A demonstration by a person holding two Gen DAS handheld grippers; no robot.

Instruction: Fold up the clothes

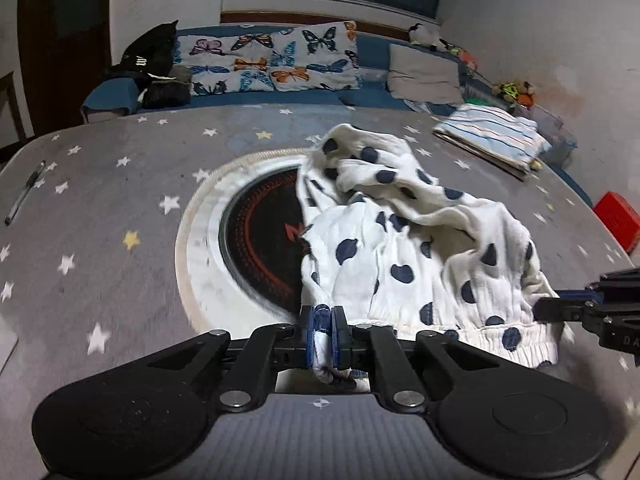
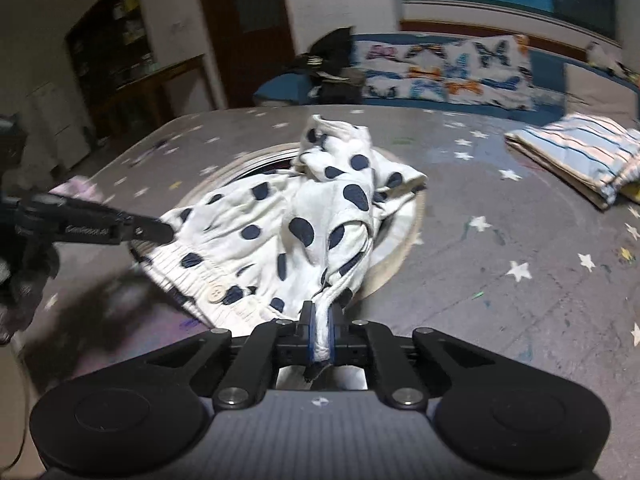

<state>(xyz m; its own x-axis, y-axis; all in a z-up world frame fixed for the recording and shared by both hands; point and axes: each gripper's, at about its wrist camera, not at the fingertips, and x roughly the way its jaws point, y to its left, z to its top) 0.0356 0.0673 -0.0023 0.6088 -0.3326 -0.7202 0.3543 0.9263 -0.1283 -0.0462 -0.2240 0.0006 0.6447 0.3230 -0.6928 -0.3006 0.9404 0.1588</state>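
Left claw [image 1: 323, 330] clamped on a bunched edge of the spotted garment [image 1: 404, 240]. Right claw [image 2: 319, 330] clamped on another edge, near the ribbed waistband. Garment crumpled on the counter [image 1: 120, 208], partly covering the round black disc [image 1: 260, 236]. Folded striped cloth [image 1: 494, 138] well beyond the garment, far right. Pen [image 1: 24, 194] far left.

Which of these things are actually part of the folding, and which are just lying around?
In the job: polka-dot garment, left tool and right tool, both clamped on its edge.

Lying about: folded striped cloth, pen, red box, butterfly pillows.
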